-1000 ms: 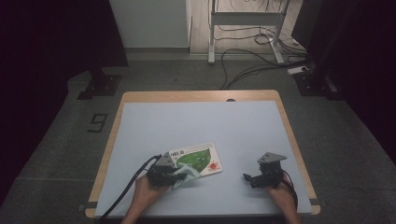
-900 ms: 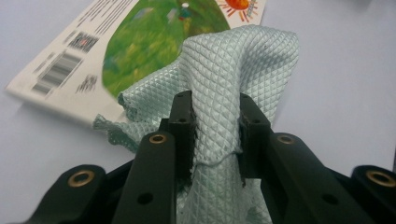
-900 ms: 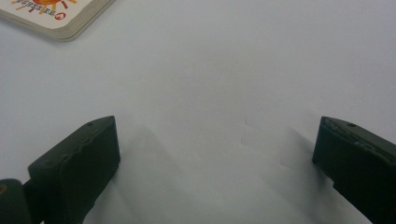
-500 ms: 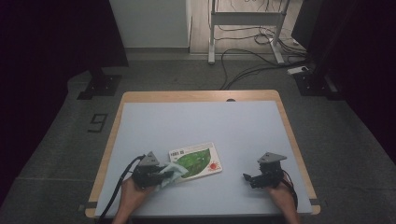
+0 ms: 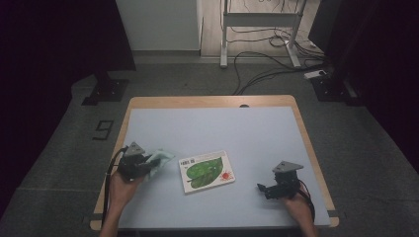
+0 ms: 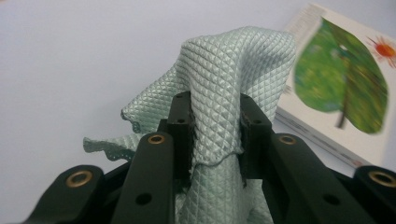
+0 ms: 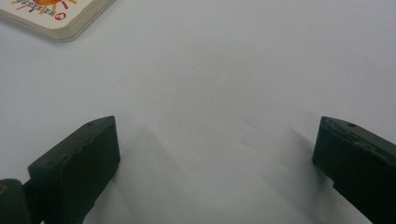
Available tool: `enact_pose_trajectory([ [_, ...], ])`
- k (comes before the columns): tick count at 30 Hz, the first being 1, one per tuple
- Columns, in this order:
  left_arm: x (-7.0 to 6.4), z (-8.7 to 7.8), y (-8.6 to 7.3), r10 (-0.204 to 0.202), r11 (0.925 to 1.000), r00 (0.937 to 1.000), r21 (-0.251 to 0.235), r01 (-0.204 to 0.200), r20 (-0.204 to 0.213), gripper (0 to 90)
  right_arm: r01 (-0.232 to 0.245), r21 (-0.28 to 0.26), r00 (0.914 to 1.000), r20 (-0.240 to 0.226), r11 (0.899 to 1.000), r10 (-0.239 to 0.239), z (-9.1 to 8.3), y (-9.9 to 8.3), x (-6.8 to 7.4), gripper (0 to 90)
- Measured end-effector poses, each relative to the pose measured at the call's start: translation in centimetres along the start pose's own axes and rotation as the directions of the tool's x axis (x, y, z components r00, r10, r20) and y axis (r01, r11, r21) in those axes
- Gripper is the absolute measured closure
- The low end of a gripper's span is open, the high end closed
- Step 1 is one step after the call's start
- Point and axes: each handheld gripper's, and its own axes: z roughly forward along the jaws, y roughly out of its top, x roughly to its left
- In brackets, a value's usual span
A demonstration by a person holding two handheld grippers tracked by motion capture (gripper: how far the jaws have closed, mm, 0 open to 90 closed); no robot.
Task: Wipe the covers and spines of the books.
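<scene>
While clamped on the cloth point(image 6: 219, 107), left gripper point(image 6: 212, 121) now leftward off the book point(image 5: 206, 171); right gripper point(image 7: 215, 154) wide open.

Recording lab: black curtains point(image 5: 54, 44) at 9 and 3 o'clock, loose black cables point(image 5: 267, 66) on grey carpet at 12, wood-edged light-blue table point(image 5: 212, 123).

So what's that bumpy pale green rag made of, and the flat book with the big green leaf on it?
The pale green rag looks like soft woven cloth, maybe microfibre: a raised diamond weave, matte, folding limply between the left gripper jaws. The leaf-picture book seems to be paper or card with a smooth printed cover; stacked page edges show along its side. Whether the cover is glossy is hard to tell.
</scene>
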Motion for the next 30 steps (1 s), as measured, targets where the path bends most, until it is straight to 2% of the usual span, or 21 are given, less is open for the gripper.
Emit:
enact_pose_trajectory([
  [3,1.2,0.2,0.2,-0.015,0.9998,0.9988,0.009,0.015,-0.047,71.0,0.000,0.000,1.0000,0.000,1.000,0.000,0.0,0.0,0.0,0.0],
  [8,3.0,1.5,-0.4,-0.054,0.9978,0.9954,0.035,0.057,-0.079,70.2,0.000,0.000,1.0000,0.000,1.000,0.000,0.0,0.0,0.0,0.0],
  [14,4.3,2.8,-1.4,-0.101,0.9939,0.9908,0.035,0.105,-0.090,69.4,-0.001,0.000,1.0000,0.000,1.000,0.001,0.0,0.0,0.0,0.0],
  [18,4.6,3.6,-2.0,-0.116,0.9913,0.9888,0.053,0.121,-0.094,68.0,-0.001,0.000,1.0000,0.000,1.000,0.001,0.0,0.0,0.0,0.0],
  [22,4.6,4.4,-2.5,-0.124,0.9901,0.9891,0.056,0.129,-0.080,66.7,0.000,0.000,1.0000,0.000,1.000,0.000,0.0,0.0,0.0,0.0],
  [27,5.0,4.4,-2.8,-0.151,0.9871,0.9866,0.044,0.154,-0.061,64.0,-0.001,0.000,1.0000,0.000,1.000,0.001,0.0,0.0,0.0,0.0],
  [28,5.0,4.4,-2.8,-0.158,0.9856,0.9851,0.050,0.162,-0.068,61.1,0.000,0.000,1.0000,0.000,1.000,0.000,0.0,0.0,0.0,0.0],
  [30,4.9,4.5,-2.8,-0.167,0.9837,0.9833,0.055,0.171,-0.072,48.7,0.000,0.000,1.0000,0.000,1.000,0.000,0.0,0.0,0.0,0.0],
])
